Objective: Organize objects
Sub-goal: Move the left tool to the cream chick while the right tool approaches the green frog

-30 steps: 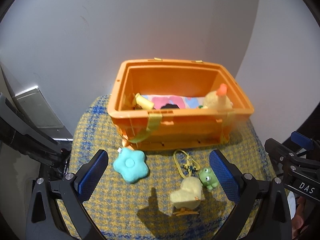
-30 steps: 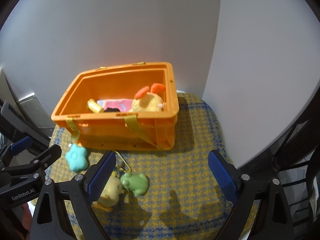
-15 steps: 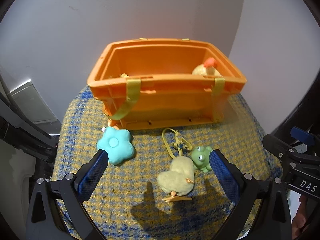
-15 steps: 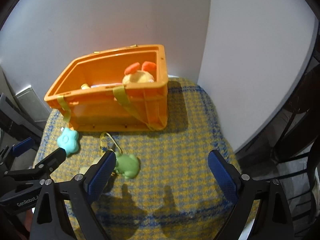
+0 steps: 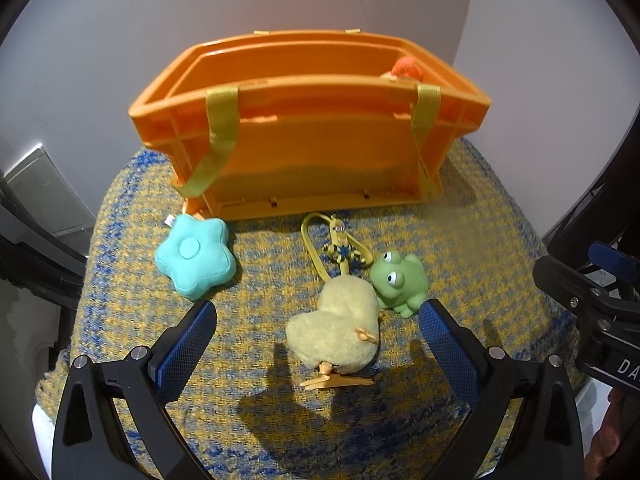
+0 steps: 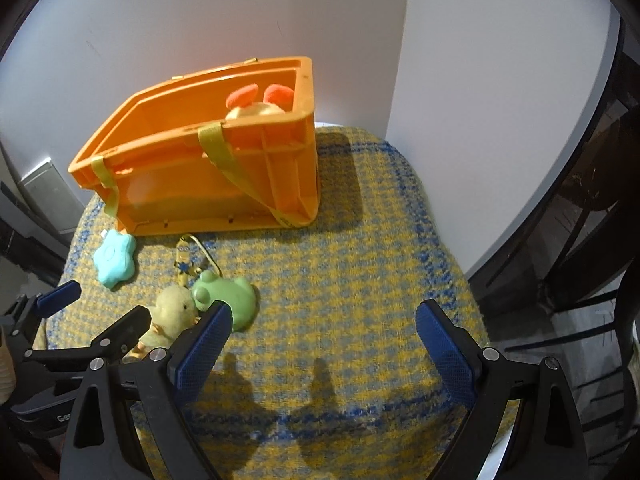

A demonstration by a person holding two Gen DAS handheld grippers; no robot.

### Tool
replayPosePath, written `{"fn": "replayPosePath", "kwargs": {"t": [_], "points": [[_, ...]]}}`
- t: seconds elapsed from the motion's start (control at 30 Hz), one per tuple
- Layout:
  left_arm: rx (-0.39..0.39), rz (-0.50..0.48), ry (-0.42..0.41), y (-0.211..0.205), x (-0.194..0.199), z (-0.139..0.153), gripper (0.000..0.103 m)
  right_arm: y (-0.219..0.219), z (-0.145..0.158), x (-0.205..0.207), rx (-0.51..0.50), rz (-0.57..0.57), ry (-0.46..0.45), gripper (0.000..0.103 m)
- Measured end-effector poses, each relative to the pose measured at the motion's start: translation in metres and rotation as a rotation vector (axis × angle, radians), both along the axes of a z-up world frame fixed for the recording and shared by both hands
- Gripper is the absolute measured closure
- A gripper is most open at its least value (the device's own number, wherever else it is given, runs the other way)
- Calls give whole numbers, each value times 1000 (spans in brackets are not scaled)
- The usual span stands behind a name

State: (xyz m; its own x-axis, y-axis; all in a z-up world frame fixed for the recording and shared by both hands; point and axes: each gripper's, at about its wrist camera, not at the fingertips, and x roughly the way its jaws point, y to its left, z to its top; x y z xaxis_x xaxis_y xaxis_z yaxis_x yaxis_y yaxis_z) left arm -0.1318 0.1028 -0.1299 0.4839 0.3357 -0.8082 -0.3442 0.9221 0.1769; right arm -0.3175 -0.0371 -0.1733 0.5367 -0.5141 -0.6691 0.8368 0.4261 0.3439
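Observation:
An orange bin (image 5: 312, 160) (image 6: 208, 184) with yellow straps stands at the back of a round yellow-and-blue cloth-covered table (image 5: 472, 264) (image 6: 360, 280). In front of it lie a teal star plush (image 5: 194, 254) (image 6: 115, 258), a minion keychain (image 5: 340, 240) (image 6: 185, 260), a green frog (image 5: 400, 280) (image 6: 228, 294) and a yellow chick plush (image 5: 336, 332) (image 6: 170, 314). My left gripper (image 5: 316, 340) is open, low, with the chick between its fingers. My right gripper (image 6: 320, 340) is open and empty over bare cloth, right of the frog.
A plush with orange parts (image 6: 256, 104) sits inside the bin at its right end. White walls meet in a corner behind the bin. A grey panel (image 5: 44, 188) stands at the left. Dark chair legs (image 6: 580, 240) stand at the right.
Both grippers have dropped lower and moved toward the toys. The chick now sits between my left fingers. The bin's contents are mostly hidden by its front wall.

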Motion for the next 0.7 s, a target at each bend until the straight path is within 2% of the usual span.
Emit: {"fn": "replayPosePath", "kwargs": {"t": [0.23,0.47,0.57,0.7], "points": [[-22,0,27,2,4,-23,0,-2,-14,4,21,7,18,10],[-7,-29,49,-2,9,-38,1,-3,-22,8,37,20,32,10],[2,-43,61,-4,11,-44,4,-3,-25,10,42,25,40,10],[3,-60,76,-5,15,-53,12,-4,-27,11,47,28,48,10]]}}
